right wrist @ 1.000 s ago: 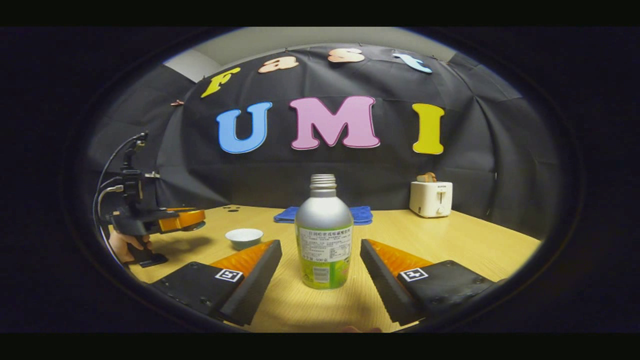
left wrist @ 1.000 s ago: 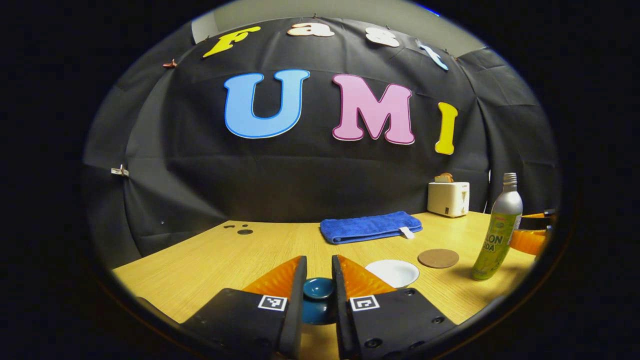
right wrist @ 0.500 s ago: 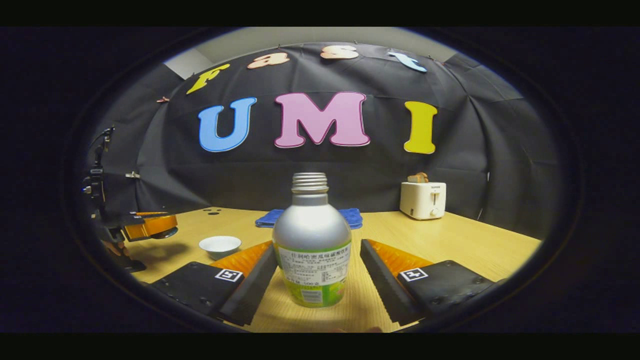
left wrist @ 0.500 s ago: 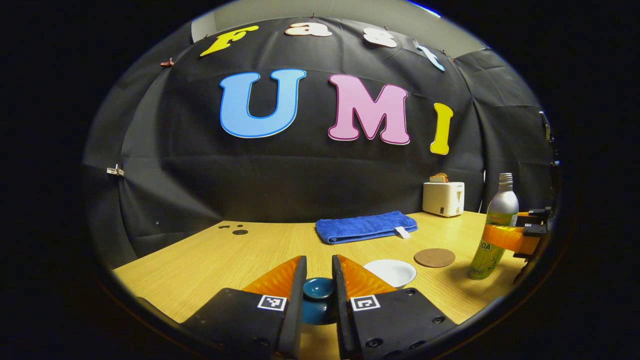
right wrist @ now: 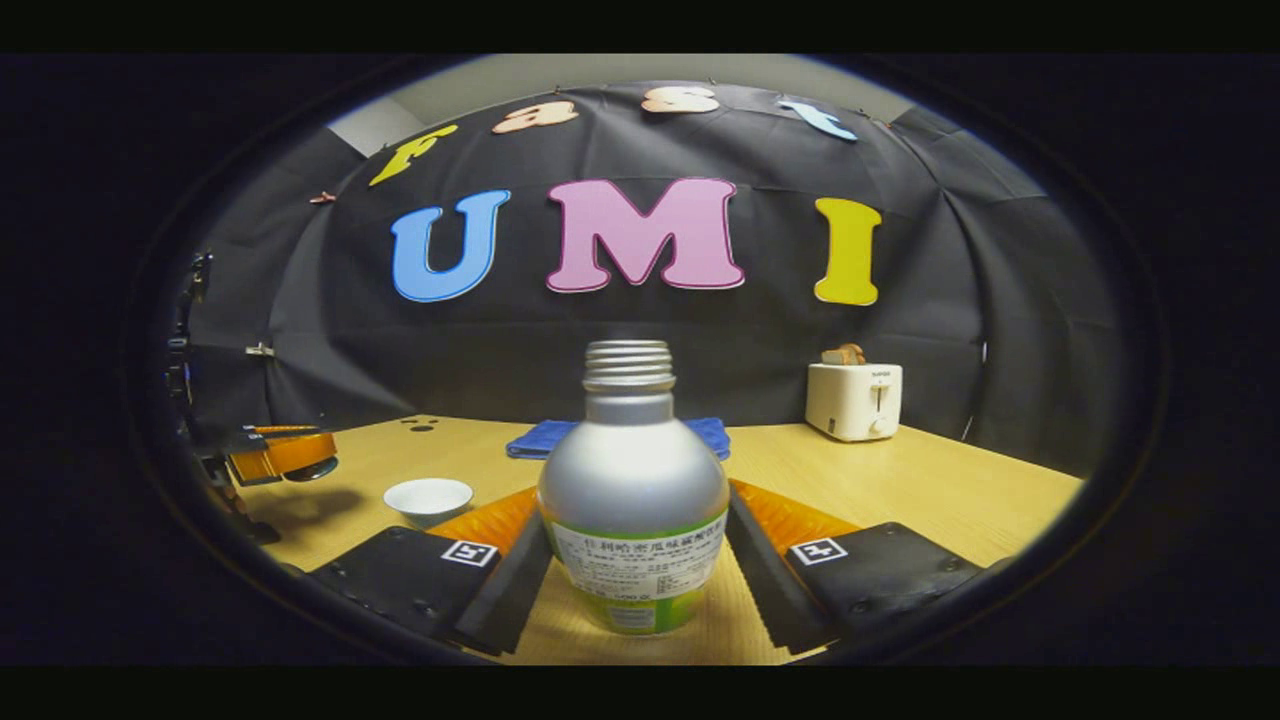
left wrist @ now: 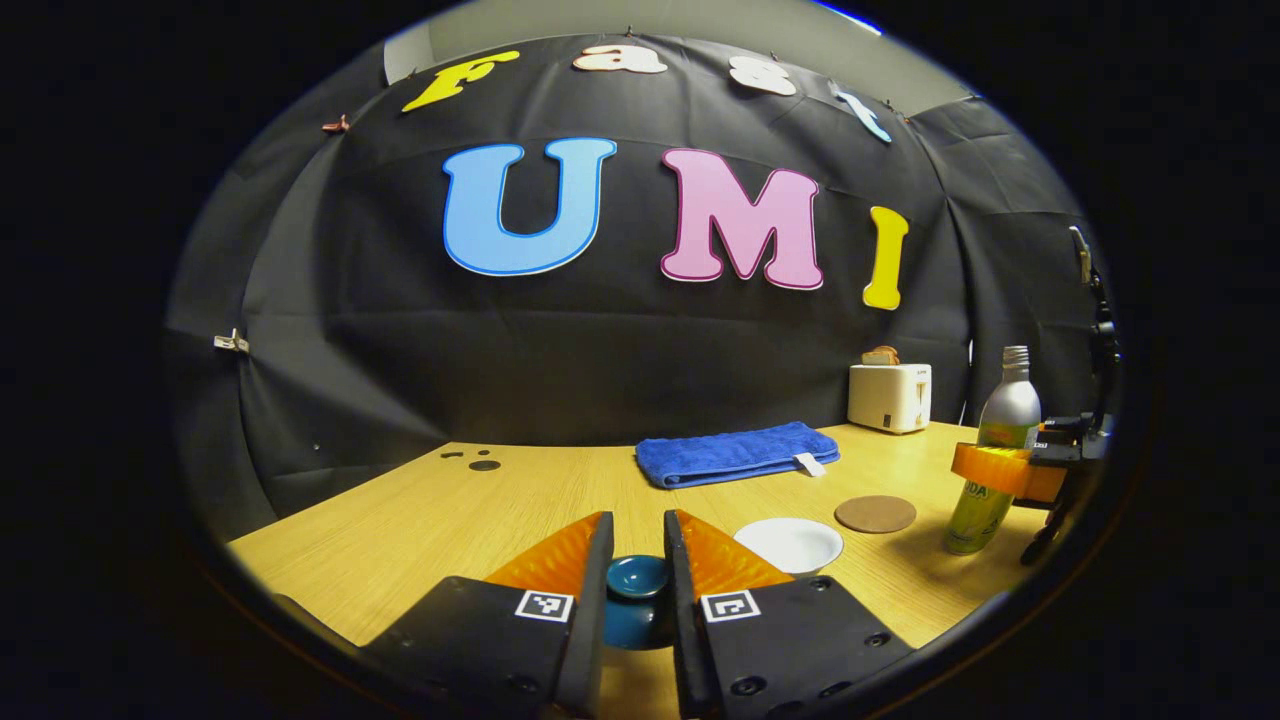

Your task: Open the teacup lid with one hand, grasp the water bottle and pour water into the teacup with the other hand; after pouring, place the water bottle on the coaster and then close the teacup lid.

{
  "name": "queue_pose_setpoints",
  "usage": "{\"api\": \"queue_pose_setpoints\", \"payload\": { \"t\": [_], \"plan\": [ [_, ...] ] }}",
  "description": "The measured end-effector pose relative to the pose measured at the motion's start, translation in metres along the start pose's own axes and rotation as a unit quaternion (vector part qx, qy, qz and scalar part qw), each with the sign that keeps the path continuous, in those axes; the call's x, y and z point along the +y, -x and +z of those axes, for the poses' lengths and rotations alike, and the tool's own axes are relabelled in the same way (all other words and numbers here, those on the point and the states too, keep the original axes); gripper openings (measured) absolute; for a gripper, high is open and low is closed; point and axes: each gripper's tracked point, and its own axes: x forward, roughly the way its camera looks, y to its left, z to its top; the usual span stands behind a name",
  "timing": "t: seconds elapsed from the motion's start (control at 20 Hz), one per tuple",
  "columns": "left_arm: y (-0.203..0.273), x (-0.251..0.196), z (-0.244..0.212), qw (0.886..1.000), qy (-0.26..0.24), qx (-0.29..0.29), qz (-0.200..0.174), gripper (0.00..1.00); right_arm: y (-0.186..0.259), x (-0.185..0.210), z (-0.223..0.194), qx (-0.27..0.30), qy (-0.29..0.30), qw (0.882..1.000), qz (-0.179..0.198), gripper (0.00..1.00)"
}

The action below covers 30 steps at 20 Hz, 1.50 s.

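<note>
While the left gripper [left wrist: 638, 590] is clamping the teacup lid [left wrist: 637, 577], the right gripper [right wrist: 637, 560] is pinching the upright water bottle [right wrist: 632, 490], teacup [right wrist: 428, 497] lying to the bottle's left.

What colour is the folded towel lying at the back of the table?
The towel is blue, with a small white tag at one end; the left gripper view shows it best.

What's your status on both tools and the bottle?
Left tool shut on lid. Right tool closed against bottle, upright on table. Teacup open, coaster beside it. Pour path unobstructed.
</note>
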Motion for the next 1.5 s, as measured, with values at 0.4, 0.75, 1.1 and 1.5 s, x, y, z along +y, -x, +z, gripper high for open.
{"api": "queue_pose_setpoints", "payload": {
  "t": [0.4,0.75,1.1,1.5],
  "plan": [
    [-0.001,0.003,0.000,1.000,0.000,-0.001,-0.022,0.33,-0.002,0.004,-0.001,0.002,0.001,1.000,0.010,0.82],
    [-0.002,0.006,-0.001,1.000,0.000,0.000,-0.019,0.32,-0.010,0.011,0.003,0.016,0.093,0.995,0.043,0.75],
    [0.000,0.023,-0.002,1.000,0.000,0.000,-0.004,0.32,-0.051,0.026,0.036,0.000,0.288,0.955,0.077,0.75],
    [0.000,0.036,-0.002,1.000,0.000,0.000,0.002,0.32,-0.077,0.052,0.024,-0.039,0.505,0.856,0.104,0.75]
  ]
}}
